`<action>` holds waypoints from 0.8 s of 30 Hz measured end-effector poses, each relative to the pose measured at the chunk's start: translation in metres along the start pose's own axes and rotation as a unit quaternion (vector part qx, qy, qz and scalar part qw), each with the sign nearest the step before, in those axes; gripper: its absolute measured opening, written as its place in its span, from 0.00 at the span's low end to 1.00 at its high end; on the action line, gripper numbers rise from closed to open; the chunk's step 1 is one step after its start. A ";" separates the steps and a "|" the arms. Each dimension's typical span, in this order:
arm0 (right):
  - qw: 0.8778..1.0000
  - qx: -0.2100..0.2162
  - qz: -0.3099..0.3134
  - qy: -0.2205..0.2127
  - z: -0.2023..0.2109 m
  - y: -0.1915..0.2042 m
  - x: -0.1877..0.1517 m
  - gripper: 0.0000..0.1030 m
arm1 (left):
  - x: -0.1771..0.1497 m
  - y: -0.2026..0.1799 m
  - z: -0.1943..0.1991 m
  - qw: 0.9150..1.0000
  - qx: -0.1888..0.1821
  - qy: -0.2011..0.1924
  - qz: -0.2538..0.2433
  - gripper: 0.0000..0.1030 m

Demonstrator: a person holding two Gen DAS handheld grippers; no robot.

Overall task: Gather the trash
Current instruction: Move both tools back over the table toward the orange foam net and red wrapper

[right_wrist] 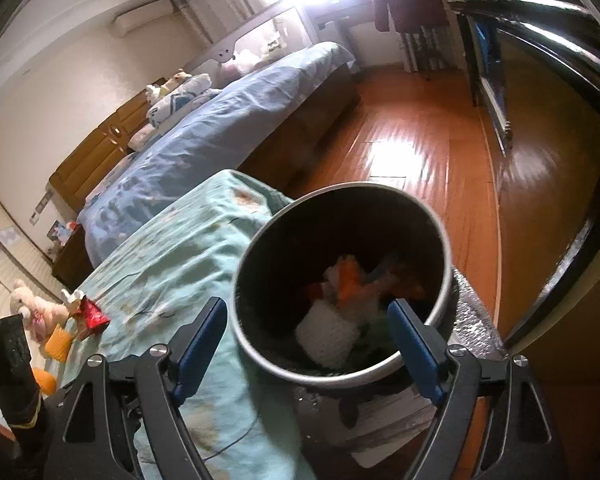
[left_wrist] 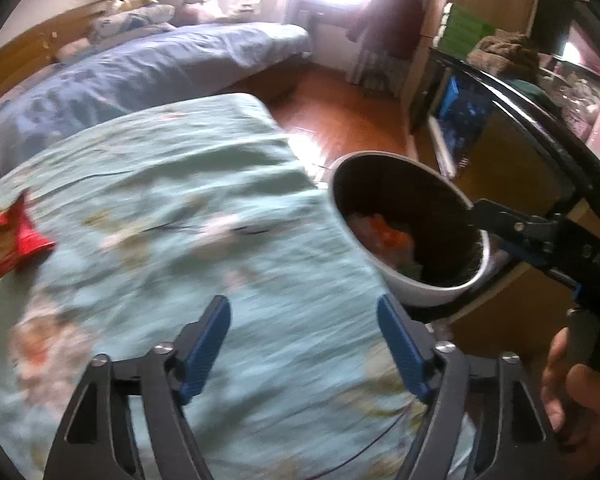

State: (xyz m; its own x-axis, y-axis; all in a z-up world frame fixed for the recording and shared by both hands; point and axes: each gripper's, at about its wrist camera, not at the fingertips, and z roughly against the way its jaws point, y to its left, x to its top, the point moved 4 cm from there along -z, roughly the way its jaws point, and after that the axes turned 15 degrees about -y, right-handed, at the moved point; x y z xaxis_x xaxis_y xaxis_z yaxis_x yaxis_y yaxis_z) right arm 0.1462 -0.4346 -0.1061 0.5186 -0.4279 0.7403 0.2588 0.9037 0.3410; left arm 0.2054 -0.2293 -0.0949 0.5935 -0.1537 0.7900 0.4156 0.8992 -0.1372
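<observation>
A: Where is the trash?

B: A red wrapper (left_wrist: 18, 240) lies on the teal floral cloth (left_wrist: 188, 200) that covers the bench, far over at its left edge. In the right wrist view the same wrapper (right_wrist: 92, 314) sits near a small plush toy (right_wrist: 36, 308) and an orange item that is too blurred to name. More trash is already in the bin (left_wrist: 440, 292): a white crumpled piece (right_wrist: 328, 336) and orange scraps (right_wrist: 352, 276) lie at the bottom.

A: And the bin itself?

B: It is round, with a pale rim and a dark inside, and it stands just beside the right edge of the bench.

A: What are the tongs doing?

B: The left tongs (left_wrist: 304, 344) are spread wide over the cloth, holding nothing. The right tongs (right_wrist: 308, 344) are also spread wide and empty, above the bin's mouth (right_wrist: 340, 200).

A: What else is in the room?

B: A bed with a blue cover (right_wrist: 220, 120) stands beyond the bench, on a wooden floor (right_wrist: 420, 140).
</observation>
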 end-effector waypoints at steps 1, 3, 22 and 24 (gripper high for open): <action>1.000 0.004 0.002 0.001 0.001 0.005 -0.002 0.82 | -0.001 0.006 0.007 1.000 0.013 -0.005 0.000 0.81; 1.000 0.016 0.007 0.002 0.002 0.018 -0.006 0.82 | -0.004 0.019 0.022 0.999 0.031 -0.015 0.005 0.82; 0.986 0.141 0.073 0.058 -0.009 0.154 -0.069 0.86 | -0.052 0.128 0.097 0.984 0.163 -0.024 0.064 0.83; 0.983 0.150 0.080 0.065 -0.011 0.166 -0.074 0.86 | -0.056 0.145 0.105 0.980 0.184 -0.027 0.076 0.84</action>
State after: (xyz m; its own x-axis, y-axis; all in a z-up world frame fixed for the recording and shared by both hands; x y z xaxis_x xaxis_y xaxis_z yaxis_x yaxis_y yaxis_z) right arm 0.1595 -0.2530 -0.1107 0.6378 -0.2608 0.7247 -0.0766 0.9148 0.3966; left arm 0.1600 -0.0471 -0.0964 0.5885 0.0071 0.8085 0.0420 0.9983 -0.0394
